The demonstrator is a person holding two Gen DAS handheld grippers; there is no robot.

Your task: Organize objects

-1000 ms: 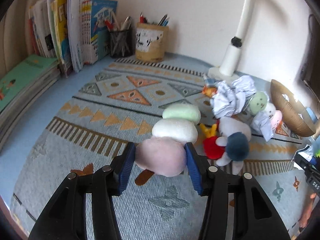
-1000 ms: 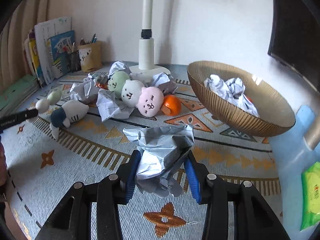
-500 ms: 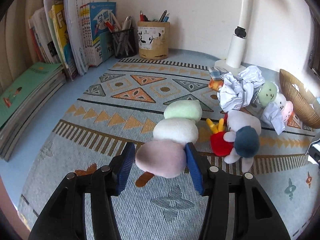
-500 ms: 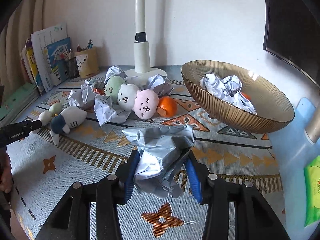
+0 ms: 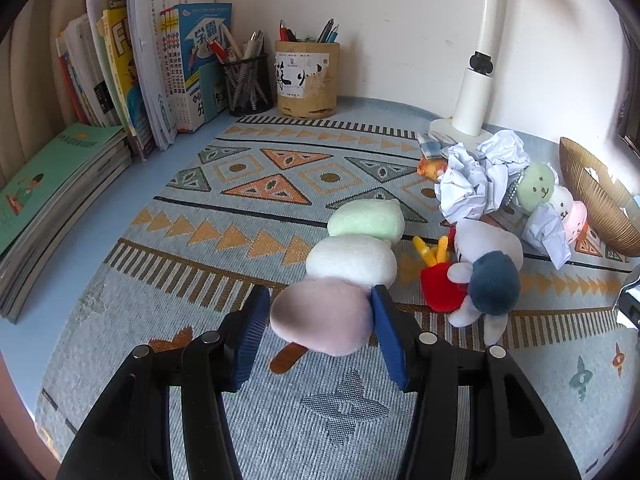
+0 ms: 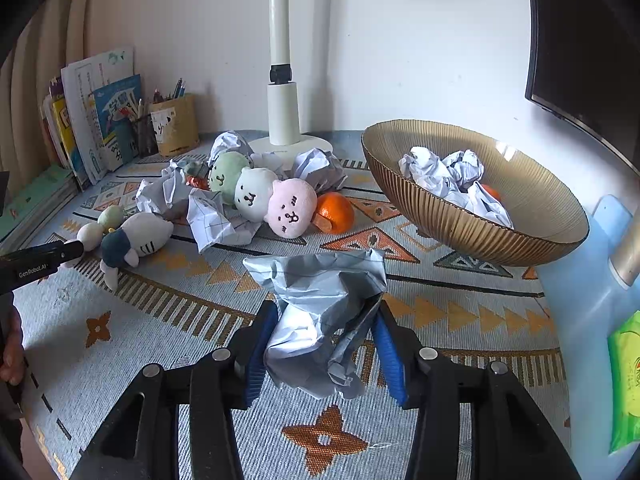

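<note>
My left gripper (image 5: 318, 314) is shut on the pink end of a three-ball plush skewer (image 5: 352, 258) (pink, white, green), held over the patterned mat (image 5: 248, 208). My right gripper (image 6: 323, 342) is shut on a crumpled grey-white paper ball (image 6: 320, 308), raised above the mat in front of the ribbed amber bowl (image 6: 460, 220). The bowl holds more crumpled paper (image 6: 444, 172). A white-and-blue plush (image 5: 486, 276) with a red fries piece lies right of the skewer. A second plush skewer with faces (image 6: 260, 196), an orange (image 6: 334, 212) and paper balls (image 6: 208, 220) lie by the lamp base.
A white lamp (image 5: 476, 92) stands at the back. Pen holders (image 5: 306, 76) and upright books (image 5: 160, 72) line the back left, with a flat book stack (image 5: 48, 200) at left. A dark monitor (image 6: 580, 52) hangs at right; a green packet (image 6: 624, 380) lies at the right edge.
The left gripper has drawn back and risen slightly with the skewer. The right gripper has lifted the paper ball a little higher and nearer the bowl.
</note>
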